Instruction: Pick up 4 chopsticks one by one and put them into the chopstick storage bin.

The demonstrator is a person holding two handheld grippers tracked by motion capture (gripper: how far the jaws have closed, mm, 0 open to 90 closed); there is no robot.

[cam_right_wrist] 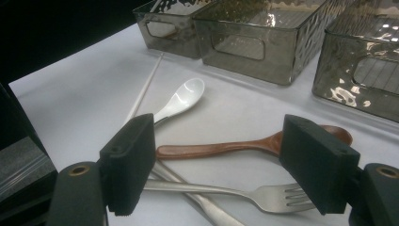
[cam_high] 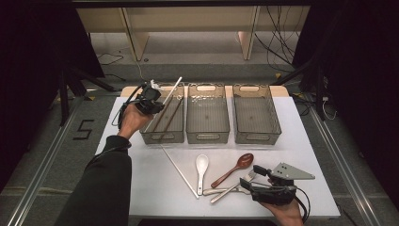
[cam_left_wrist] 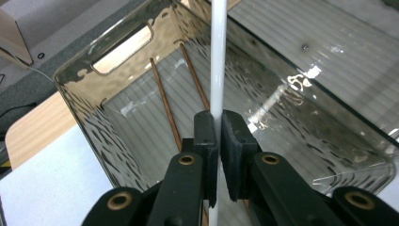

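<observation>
White tabletop (cam_high: 141,188) carries three clear bins; the left gripper (cam_left_wrist: 217,123), over the leftmost bin (cam_high: 147,136), pinches a white chopstick (cam_left_wrist: 218,56). Its long axis runs 7 to 1 o'clock, matching the brown chopsticks (cam_left_wrist: 164,101) below.

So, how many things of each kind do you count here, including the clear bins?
White chopsticks: 2
Brown chopsticks: 2
Spoons: 2
Fork: 1
Metal utensil, head hidden: 1
Bins: 3
Total: 11
</observation>
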